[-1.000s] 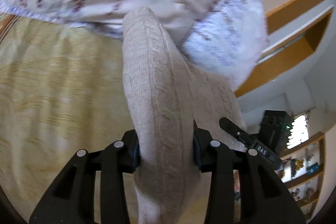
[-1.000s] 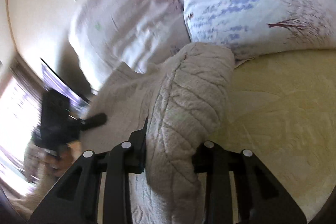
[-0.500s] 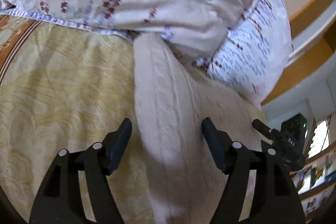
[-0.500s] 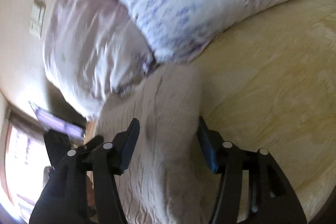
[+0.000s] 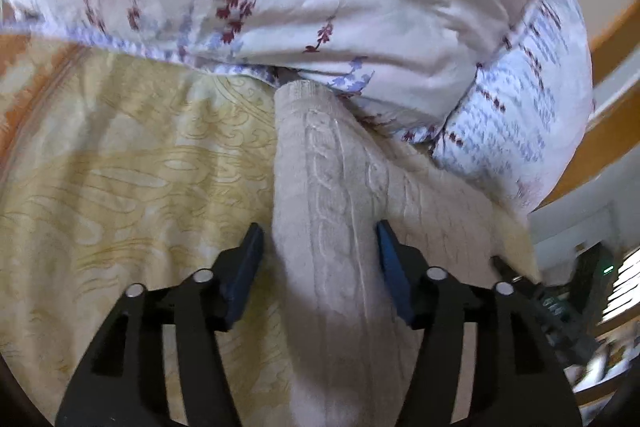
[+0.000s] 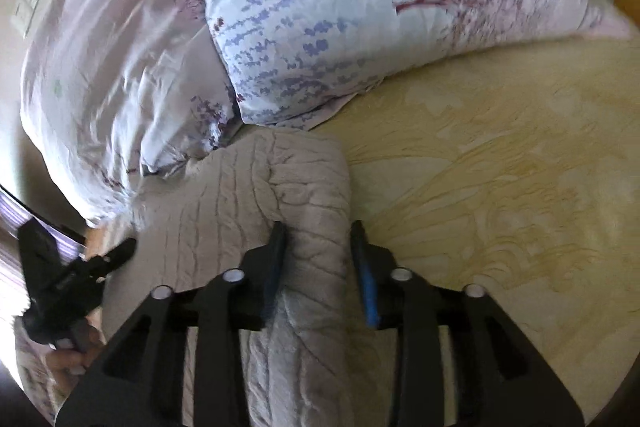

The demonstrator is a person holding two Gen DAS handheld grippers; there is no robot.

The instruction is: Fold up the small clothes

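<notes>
A beige cable-knit sweater (image 5: 332,211) lies folded on the yellow patterned bedspread (image 5: 132,187), its far edge against the pillows. My left gripper (image 5: 318,247) is open, its jaws standing either side of the sweater's left folded edge. In the right wrist view the sweater (image 6: 256,195) shows again. My right gripper (image 6: 318,247) has its jaws apart around the right folded edge, near the fabric. The other gripper (image 6: 68,279) shows at the left of that view.
Two floral pillows (image 5: 320,7) (image 6: 360,7) lie at the head of the bed, touching the sweater. The bedspread (image 6: 500,187) stretches to the right. Wooden shelving (image 5: 612,131) stands beyond the bed.
Both grippers held the sweater's edges lifted a second ago. They opened and let the fold down onto the bed. The right jaws now stand closer around the fabric.
</notes>
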